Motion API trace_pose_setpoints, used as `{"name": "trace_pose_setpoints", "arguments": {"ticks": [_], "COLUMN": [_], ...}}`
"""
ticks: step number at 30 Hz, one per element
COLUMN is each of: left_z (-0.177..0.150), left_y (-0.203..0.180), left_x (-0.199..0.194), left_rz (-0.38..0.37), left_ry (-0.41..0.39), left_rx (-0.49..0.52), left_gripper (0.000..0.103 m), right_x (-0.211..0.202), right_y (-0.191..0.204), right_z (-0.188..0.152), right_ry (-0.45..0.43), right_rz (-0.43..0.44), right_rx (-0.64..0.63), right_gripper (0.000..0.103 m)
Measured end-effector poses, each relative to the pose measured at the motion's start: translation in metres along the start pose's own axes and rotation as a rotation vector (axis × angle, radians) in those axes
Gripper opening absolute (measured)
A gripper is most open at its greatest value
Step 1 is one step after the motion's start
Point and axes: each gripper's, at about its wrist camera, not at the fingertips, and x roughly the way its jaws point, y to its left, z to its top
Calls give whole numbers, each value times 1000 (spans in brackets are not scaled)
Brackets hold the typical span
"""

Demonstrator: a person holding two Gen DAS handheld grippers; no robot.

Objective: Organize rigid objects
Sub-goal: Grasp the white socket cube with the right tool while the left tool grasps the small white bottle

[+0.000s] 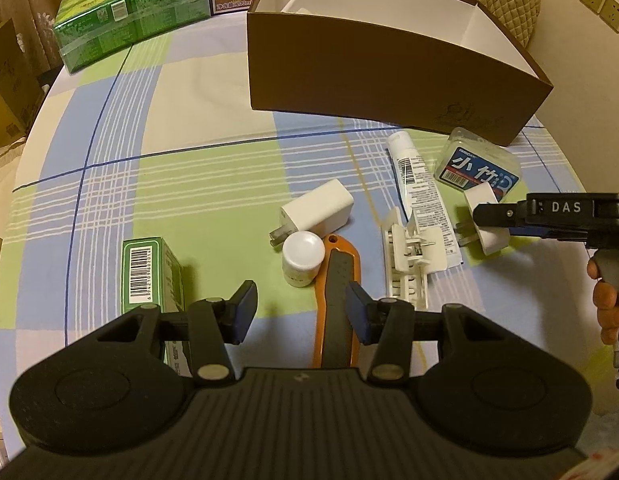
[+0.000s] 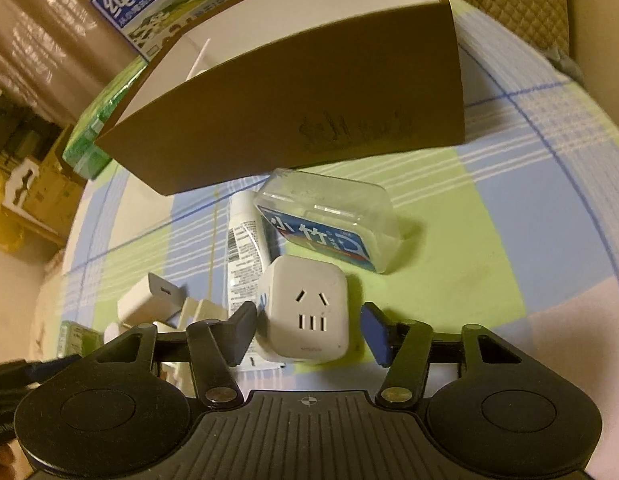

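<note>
Checked blue, green and cream cloth covers the counter [image 2: 509, 240] where my right gripper [image 2: 309, 328] hangs open around a white cube plug adapter [image 2: 305, 316], just in front of a brown cardboard box [image 2: 309, 100]. I judge the adapter light, rigid and smooth-sided, best pinched across its flat side faces. My left gripper [image 1: 299, 312] is open too, empty above an orange utility knife [image 1: 337, 300].

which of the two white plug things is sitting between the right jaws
The cube socket adapter, its outlet face toward the right gripper, whose open jaws flank it. The other white charger lies apart, left of the tube.
</note>
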Motion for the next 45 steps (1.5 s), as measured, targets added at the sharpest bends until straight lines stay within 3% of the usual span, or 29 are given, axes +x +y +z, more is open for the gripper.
{"name": "trace_pose_setpoints", "arguments": {"ticks": [10,18,21,26,32,45], "left_z": [4,8,12,14,15,9], "left_y": [2,0,0,-2,-3,-3], "left_x": [9,19,22,27,33,18], "left_rz": [-4,-19,-25,-28,-26,-17], "left_ry": [-1,-21,-33,-38,-37,-64], "left_rx": [1,15,17,29,46,69], "left_gripper": [44,43,37,35,23,23], "right_x": [14,7,2,-7,-19,-37], "right_y": [-1,6,8,9,4,0], "right_z": [0,-6,-8,-11,-13,-15], "right_ry": [-2,-8,-9,-23,-33,-55], "right_rz": [23,-24,-67,-111,-133,-142], "right_rx": [14,-49,-84,-118,-108,-94], "right_gripper": [50,50,50,50,50,50]}}
